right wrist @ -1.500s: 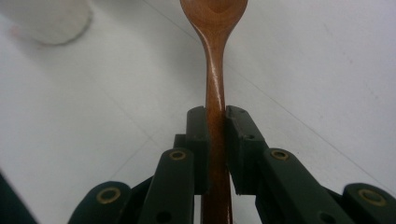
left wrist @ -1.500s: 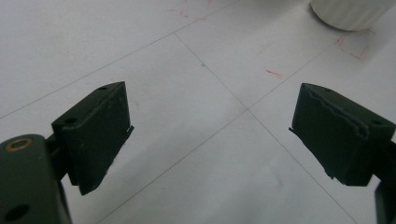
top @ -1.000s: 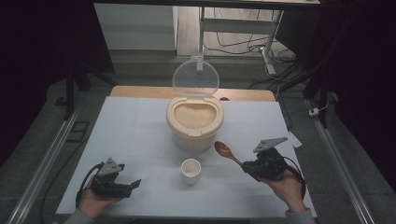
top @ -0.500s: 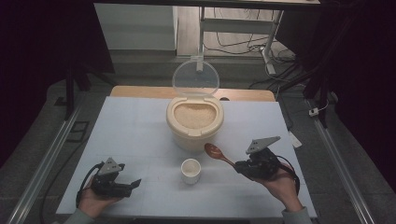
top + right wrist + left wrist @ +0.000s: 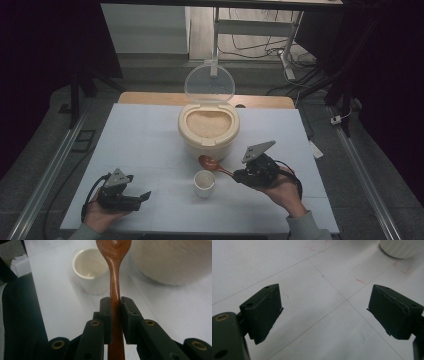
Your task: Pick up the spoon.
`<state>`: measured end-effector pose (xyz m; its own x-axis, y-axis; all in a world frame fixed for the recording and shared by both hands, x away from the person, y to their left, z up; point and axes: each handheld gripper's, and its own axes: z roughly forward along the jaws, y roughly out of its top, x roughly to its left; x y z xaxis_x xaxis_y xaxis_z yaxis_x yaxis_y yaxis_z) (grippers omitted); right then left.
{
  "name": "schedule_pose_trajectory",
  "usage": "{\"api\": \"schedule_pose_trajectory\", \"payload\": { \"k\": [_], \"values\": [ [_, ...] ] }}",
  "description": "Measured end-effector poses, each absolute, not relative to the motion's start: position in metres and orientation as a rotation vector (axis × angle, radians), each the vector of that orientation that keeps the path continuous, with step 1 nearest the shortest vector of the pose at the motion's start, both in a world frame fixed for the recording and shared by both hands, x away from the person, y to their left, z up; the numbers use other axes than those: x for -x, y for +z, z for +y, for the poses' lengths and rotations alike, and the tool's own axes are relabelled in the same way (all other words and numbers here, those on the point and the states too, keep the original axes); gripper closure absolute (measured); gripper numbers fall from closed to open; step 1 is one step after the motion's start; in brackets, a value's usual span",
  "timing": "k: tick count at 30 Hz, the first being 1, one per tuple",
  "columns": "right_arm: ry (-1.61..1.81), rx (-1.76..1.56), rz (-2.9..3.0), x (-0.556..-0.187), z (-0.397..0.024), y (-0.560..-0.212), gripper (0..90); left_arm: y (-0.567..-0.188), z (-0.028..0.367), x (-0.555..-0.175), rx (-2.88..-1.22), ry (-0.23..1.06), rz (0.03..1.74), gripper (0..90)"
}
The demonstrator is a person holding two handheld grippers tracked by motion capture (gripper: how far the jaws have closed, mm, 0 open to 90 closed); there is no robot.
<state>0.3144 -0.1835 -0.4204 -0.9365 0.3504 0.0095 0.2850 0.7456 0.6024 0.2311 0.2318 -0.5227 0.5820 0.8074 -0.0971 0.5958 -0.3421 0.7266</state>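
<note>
A cream rice container (image 5: 208,131) full of rice stands mid-table, its clear lid (image 5: 209,83) raised behind it. In front of it sits a small white cup (image 5: 204,182) (image 5: 89,267). My right gripper (image 5: 240,176) (image 5: 115,302) is shut on the handle of a brown wooden spoon (image 5: 212,163) (image 5: 114,277). The spoon's bowl hangs between the cup and the container's front wall (image 5: 172,262). My left gripper (image 5: 142,196) (image 5: 324,312) rests near the table's front left, open, with bare table between its pads.
A white sheet with thin lines and red marks covers the table (image 5: 145,145). The cup's base (image 5: 400,247) shows at the top right of the left gripper view. Metal rails (image 5: 45,175) run along both sides of the table. Cables lie on the floor behind.
My right gripper has carried the spoon leftward, so its bowl now hangs just above the cup near the container. The left gripper has stayed put.
</note>
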Motion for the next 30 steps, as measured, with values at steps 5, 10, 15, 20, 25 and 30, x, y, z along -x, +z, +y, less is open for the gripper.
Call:
{"api": "schedule_pose_trajectory", "payload": {
  "k": [5,10,15,20,25,30],
  "values": [
    [0.943,-0.460,2.873,-0.315,-0.166,-0.426,79.7,-0.522,0.230,-0.230,-2.068,0.365,1.097,11.4],
    [0.929,-0.396,2.893,-0.316,-0.154,-0.431,79.7,-0.522,0.230,-0.231,-2.072,0.362,1.091,11.4],
    [0.895,-0.343,2.908,-0.312,-0.144,-0.434,79.7,-0.521,0.230,-0.230,-2.069,0.364,1.087,11.5],
    [0.900,-0.333,2.901,-0.310,-0.141,-0.433,79.7,-0.520,0.230,-0.230,-2.072,0.354,1.079,12.3],
    [0.902,-0.329,2.896,-0.310,-0.142,-0.433,79.7,-0.514,0.228,-0.232,-2.066,0.351,1.067,13.4],
    [0.899,-0.327,2.894,-0.310,-0.142,-0.433,79.7,-0.496,0.219,-0.233,-2.076,0.335,0.985,15.5]
  ]
}}
